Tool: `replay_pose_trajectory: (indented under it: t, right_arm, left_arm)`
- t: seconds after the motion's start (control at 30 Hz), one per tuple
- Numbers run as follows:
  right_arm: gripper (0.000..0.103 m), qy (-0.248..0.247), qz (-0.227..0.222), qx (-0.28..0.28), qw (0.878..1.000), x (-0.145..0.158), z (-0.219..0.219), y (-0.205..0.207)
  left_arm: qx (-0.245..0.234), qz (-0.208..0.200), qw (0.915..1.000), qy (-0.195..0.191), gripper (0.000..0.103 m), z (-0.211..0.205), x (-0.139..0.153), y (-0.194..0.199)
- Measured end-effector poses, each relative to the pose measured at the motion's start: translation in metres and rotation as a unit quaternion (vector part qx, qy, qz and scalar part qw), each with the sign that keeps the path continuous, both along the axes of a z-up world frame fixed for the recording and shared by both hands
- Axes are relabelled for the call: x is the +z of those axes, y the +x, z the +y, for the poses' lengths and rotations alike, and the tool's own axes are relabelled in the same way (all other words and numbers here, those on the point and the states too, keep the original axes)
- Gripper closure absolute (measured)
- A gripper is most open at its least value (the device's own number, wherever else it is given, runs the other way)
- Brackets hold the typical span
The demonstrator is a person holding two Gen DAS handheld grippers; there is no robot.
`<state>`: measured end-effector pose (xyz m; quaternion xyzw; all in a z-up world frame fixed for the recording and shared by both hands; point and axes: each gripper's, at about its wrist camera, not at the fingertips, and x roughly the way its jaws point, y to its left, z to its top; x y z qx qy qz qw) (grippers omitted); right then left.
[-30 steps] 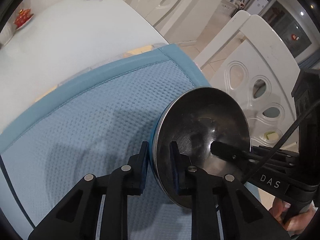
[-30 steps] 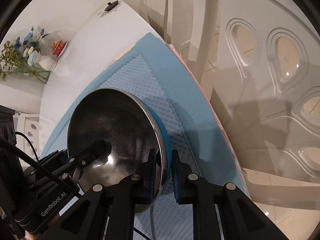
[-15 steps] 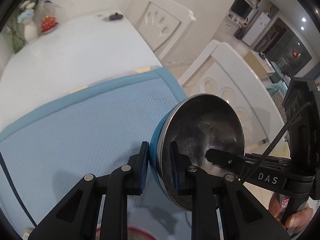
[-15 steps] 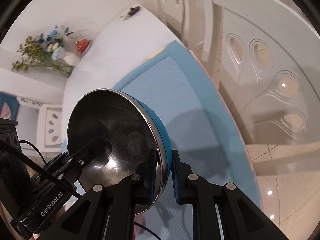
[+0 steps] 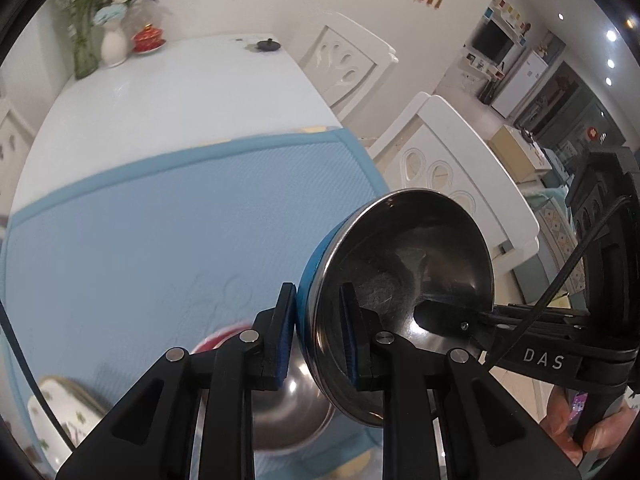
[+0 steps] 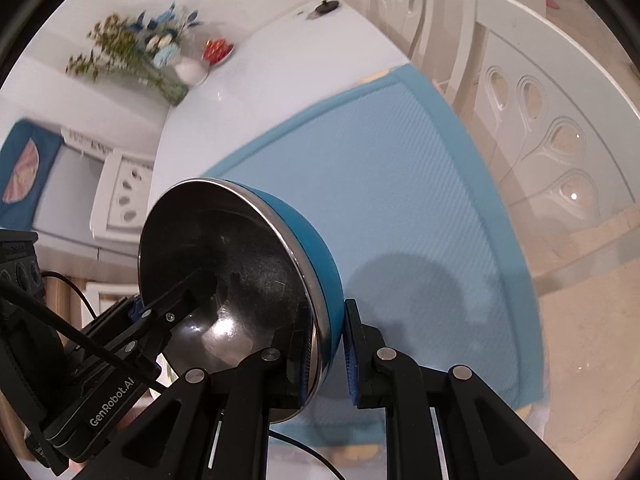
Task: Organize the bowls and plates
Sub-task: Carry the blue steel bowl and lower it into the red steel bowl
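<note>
1. The blue bowl (image 5: 404, 292), steel inside and blue outside, now hangs well above the blue mat (image 5: 160, 240); a second ago it sat low over the mat, and the view has since widened to show the vase of flowers (image 5: 104, 20) and more of the white table (image 5: 180, 92).
2. A red-rimmed steel bowl (image 5: 280, 400) and a floral white dish (image 5: 56, 412) have come into the left wrist view, lying on the mat below.
3. The left gripper (image 5: 316, 340) pinches the blue bowl's rim, one pad on the blue outside, the other on the steel inside.
4. The right gripper (image 6: 326, 354) pinches the opposite rim the same way, its fingers nearly together.
5. The blue bowl is tilted on edge between both grippers and holds nothing. The red-rimmed bowl also looks empty.
</note>
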<state>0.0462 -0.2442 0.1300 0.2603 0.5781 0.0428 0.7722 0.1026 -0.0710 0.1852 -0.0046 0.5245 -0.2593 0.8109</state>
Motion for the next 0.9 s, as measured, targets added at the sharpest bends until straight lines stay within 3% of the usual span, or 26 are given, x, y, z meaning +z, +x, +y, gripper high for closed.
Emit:
replay_pose_trajectory:
  t: [0.3,0.47,0.9]
  right_arm:
    - [0.089,-0.007,0.047,0.037,0.998,-0.028,0.064,-0.020]
    - [0.088,-0.044,0.052,0.041,0.997,-0.047,0.082,-0.023]
    - [0.088,-0.034,0.078,0.024,0.996,-0.070,0.087,-0.017]
  left_arm:
    - [0.037,0.041,0.9979,-0.033,0.085,0.063,-0.029,-0.024]
    - [0.033,0.050,0.9979,-0.023,0.085,0.069,-0.049,-0.030]
    - [0.014,0.056,0.9982,-0.014,0.085,0.067,-0.068,-0.021]
